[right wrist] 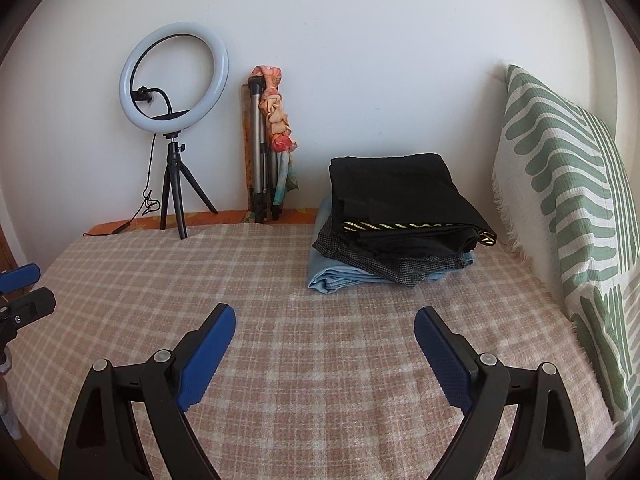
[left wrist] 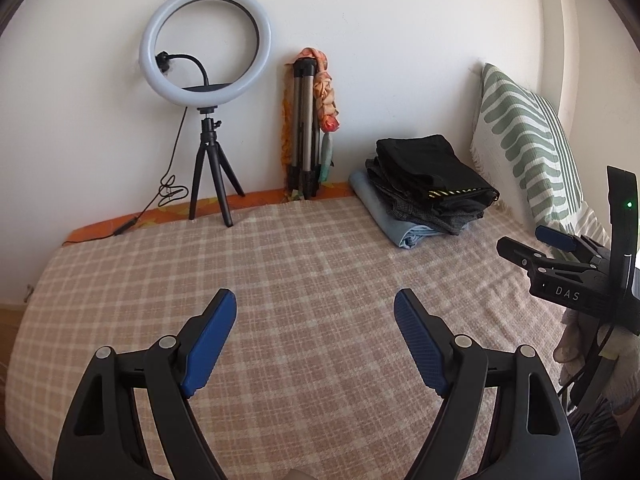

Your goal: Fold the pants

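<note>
Left gripper point(left wrist: 315, 307) jaws spread wide, nothing held, hovering over checked bed cover point(left wrist: 304, 248); right gripper point(right wrist: 325, 325) likewise wide apart and holding nothing; stack of folded pants point(right wrist: 396, 216) sits at far right of the cover, black pair on top, beside striped pillow point(right wrist: 568, 184); ring light point(left wrist: 205, 44) far left by wall.

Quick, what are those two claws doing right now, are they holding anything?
Left claw: open, holding nothing, above the checked blanket.
Right claw: open, holding nothing; the stack of folded pants lies ahead, untouched.
</note>
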Action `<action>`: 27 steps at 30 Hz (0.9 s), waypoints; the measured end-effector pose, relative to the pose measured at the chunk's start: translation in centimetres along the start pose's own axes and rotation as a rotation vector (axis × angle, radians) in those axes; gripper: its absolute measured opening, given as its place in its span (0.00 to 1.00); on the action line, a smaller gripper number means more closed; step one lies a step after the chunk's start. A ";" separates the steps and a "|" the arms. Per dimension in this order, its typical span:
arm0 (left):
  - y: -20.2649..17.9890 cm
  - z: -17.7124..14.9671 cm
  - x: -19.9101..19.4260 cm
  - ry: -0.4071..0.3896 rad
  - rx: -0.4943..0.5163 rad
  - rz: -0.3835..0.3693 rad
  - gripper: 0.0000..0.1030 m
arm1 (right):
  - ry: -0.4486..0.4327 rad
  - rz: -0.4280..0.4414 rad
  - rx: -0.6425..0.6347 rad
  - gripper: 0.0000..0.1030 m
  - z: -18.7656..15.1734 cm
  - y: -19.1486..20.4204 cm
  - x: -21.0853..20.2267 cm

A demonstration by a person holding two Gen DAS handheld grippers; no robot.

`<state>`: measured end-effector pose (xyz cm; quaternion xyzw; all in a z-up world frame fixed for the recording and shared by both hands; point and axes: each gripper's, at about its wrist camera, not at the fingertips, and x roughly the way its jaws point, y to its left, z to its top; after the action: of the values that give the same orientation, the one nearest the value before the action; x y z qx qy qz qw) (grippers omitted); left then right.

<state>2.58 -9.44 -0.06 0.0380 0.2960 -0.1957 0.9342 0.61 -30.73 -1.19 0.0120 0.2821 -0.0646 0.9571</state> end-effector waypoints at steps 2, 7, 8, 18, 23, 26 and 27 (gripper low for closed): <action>0.0 -0.4 0.1 0.011 -0.002 0.000 0.79 | -0.003 -0.007 -0.002 0.90 -0.1 0.0 -0.1; -0.4 -1.0 0.2 0.030 0.018 0.016 0.79 | -0.005 -0.003 0.001 0.90 -0.1 0.1 -0.5; -0.5 -1.1 0.2 0.032 0.021 0.022 0.79 | -0.007 -0.003 -0.001 0.90 -0.1 0.1 -0.5; -0.6 -1.7 0.6 0.070 0.013 0.026 0.79 | -0.012 0.002 0.001 0.91 -0.1 0.2 -0.9; -0.4 -1.6 0.4 0.065 0.006 0.024 0.79 | -0.012 0.001 0.002 0.91 -0.1 0.2 -0.9; -0.4 -1.5 0.4 0.061 0.005 0.027 0.79 | -0.014 -0.001 -0.003 0.91 -0.1 0.3 -1.0; -0.4 -1.5 0.4 0.062 0.006 0.026 0.79 | -0.015 -0.001 -0.006 0.91 -0.1 0.3 -1.0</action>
<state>1.91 -9.62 -1.47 0.0505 0.3236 -0.1831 0.9269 -0.24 -30.28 -0.75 0.0083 0.2752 -0.0643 0.9592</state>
